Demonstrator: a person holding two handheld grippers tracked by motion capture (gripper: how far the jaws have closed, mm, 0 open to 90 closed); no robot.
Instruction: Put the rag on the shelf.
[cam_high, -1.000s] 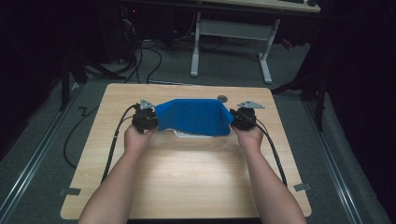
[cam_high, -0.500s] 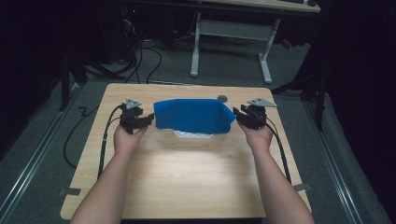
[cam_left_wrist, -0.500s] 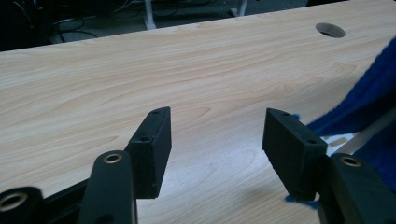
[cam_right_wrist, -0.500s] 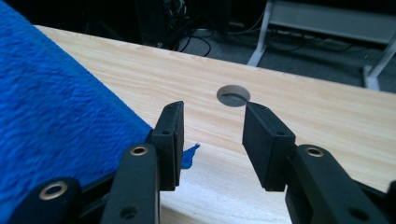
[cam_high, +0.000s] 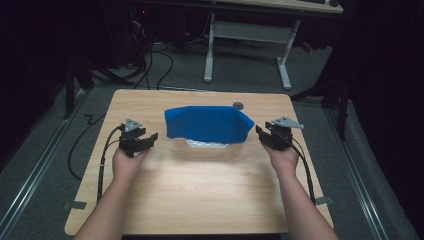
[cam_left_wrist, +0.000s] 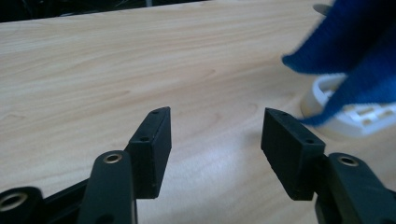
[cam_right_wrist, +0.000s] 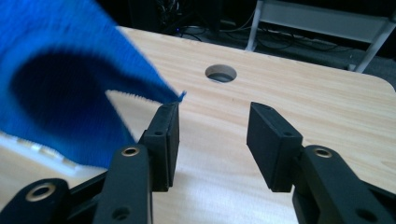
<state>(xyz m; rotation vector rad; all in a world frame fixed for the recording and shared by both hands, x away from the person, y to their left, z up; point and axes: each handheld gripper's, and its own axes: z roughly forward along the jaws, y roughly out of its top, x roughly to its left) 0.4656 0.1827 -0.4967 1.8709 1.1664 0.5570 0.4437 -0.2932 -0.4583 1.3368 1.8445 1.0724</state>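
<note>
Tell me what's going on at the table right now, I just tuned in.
A person holds a gripper in each hand at a wooden table. A blue cloth is draped over a white slatted object near the table's far middle. The left gripper and the right gripper sit open on either side of the cloth, holding nothing. A round hole in the tabletop lies just beyond the cloth.

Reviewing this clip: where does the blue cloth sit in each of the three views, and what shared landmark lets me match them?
High view: the blue cloth lies at the centre of the table's far half, draped over a white tray.
Left gripper view: upper right corner, hanging over the white tray.
Right gripper view: upper left, its corner tip just above the left jaw.
Shared landmark: the white tray under the cloth, a strip at lower left in the right gripper view.
</note>
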